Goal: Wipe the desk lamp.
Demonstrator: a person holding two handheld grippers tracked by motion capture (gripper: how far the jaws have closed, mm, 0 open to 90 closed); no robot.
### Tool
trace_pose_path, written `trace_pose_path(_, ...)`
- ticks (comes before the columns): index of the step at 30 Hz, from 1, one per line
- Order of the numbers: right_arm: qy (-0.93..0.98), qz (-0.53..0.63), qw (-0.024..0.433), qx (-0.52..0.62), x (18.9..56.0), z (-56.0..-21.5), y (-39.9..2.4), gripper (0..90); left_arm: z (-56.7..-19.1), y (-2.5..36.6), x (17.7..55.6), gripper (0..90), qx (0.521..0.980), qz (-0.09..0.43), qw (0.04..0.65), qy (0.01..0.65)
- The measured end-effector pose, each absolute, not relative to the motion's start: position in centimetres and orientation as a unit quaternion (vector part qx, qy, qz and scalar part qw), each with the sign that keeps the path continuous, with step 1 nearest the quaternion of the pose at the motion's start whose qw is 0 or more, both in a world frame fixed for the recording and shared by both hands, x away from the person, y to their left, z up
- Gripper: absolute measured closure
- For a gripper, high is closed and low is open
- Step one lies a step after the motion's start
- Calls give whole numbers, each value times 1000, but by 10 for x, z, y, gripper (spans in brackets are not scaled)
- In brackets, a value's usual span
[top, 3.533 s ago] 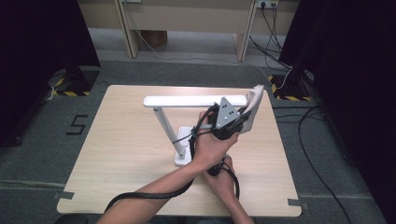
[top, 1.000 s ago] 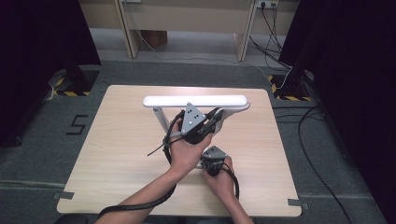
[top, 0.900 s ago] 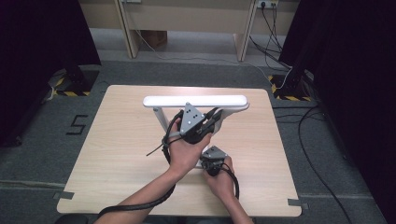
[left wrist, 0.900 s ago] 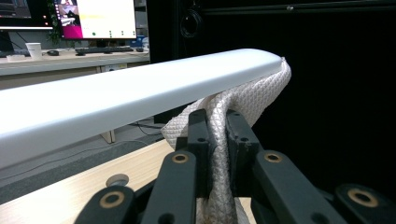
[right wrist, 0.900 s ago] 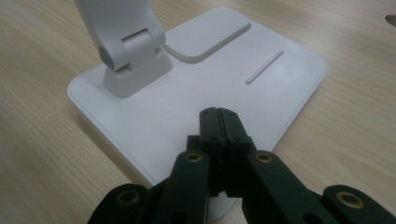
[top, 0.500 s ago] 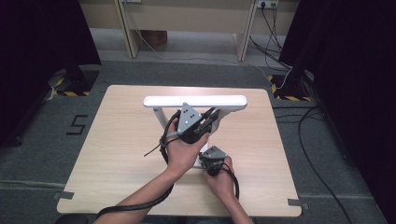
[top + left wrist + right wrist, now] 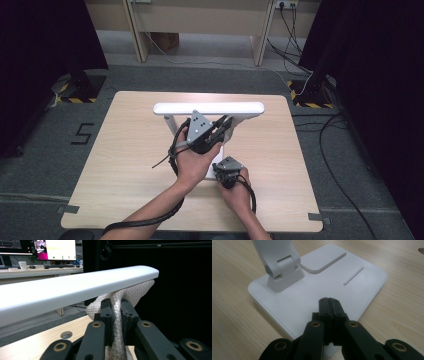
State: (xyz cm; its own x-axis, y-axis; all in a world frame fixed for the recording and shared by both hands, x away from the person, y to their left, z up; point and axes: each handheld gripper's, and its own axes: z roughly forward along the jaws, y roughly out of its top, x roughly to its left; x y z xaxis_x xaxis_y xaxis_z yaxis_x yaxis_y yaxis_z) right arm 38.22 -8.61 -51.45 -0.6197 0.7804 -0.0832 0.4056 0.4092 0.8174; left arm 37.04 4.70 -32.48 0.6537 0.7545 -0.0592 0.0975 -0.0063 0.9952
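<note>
Left gripper (image 7: 116, 308) clamped on a white woven cloth (image 7: 130, 293), pressed under the right end of the lamp bar (image 7: 82, 287). Right gripper (image 7: 331, 305) closed empty, pressing on the lamp base (image 7: 312, 287), below that bar on the worktop (image 7: 125, 150).

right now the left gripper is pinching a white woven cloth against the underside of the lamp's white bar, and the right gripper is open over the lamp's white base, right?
Not quite: the right gripper is shut, its jaws pressed together with nothing between them, as the right gripper view shows. It rests on the flat white lamp base. The rest holds: the left gripper pinches the white woven cloth under the long white lamp bar.
</note>
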Motion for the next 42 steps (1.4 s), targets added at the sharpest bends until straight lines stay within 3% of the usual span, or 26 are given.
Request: trace_pose_path(42,806,400,236,368,382,-515,-86,899,-329,64,370,818,651,265,627,335)
